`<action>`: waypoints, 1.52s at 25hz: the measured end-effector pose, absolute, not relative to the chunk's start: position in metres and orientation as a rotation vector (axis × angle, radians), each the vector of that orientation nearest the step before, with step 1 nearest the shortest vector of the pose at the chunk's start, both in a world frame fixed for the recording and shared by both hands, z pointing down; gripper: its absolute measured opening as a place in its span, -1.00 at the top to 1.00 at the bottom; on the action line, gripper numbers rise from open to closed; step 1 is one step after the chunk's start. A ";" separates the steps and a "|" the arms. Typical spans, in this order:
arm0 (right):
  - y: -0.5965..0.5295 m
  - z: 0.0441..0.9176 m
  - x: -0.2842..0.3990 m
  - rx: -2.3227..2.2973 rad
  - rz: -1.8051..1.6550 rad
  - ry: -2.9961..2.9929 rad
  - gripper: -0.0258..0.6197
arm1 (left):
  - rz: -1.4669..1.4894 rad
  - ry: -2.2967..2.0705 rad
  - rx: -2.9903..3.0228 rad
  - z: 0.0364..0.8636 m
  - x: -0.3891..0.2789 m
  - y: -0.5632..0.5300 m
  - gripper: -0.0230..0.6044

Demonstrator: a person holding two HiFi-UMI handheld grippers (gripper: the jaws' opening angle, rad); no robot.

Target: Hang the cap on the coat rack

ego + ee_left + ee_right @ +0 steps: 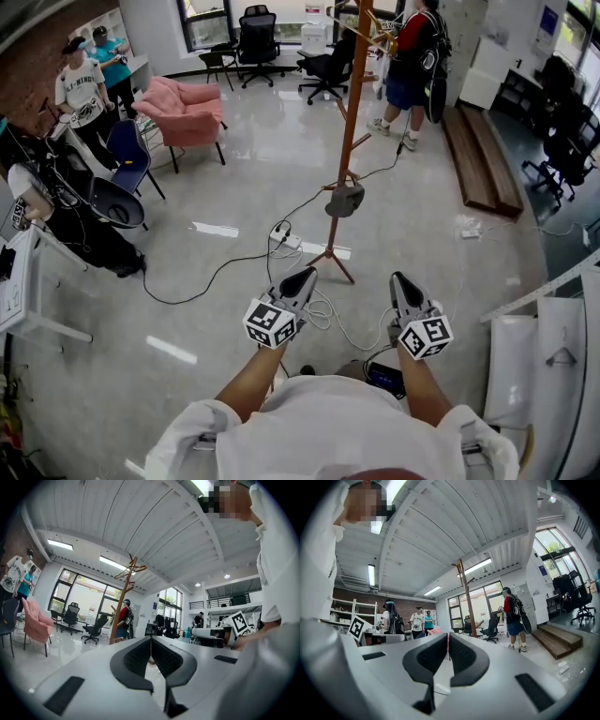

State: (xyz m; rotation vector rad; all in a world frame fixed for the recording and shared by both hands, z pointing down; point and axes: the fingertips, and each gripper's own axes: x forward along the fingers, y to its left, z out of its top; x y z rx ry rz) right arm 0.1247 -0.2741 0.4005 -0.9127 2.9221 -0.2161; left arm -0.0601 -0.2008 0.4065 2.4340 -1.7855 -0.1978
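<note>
Rack (354, 112) stands ahead of me, the dark cap (345, 200) hanging on a low peg (330, 187) just above its legs. My left tongs (305, 275) and right tongs (401, 278) sit near my body, both pressed together, pinching nothing.
</note>
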 end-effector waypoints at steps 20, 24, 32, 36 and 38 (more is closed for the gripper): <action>-0.290 0.379 0.254 -0.878 -0.249 2.934 0.83 | -0.179 -1.739 2.445 0.384 0.050 -0.215 0.86; -0.291 0.387 0.259 -0.869 -0.280 2.934 0.83 | -0.168 -1.726 2.452 0.385 0.056 -0.219 0.86; -0.294 0.395 0.241 -0.848 -0.330 2.940 0.83 | -0.127 -1.677 2.429 0.402 0.047 -0.217 0.86; -0.300 0.406 0.239 -0.831 -0.378 2.935 0.83 | -0.112 -1.662 2.422 0.414 0.047 -0.221 0.86; -0.303 0.412 0.239 -0.814 -0.445 2.906 0.83 | -0.110 -1.655 2.422 0.417 0.047 -0.222 0.86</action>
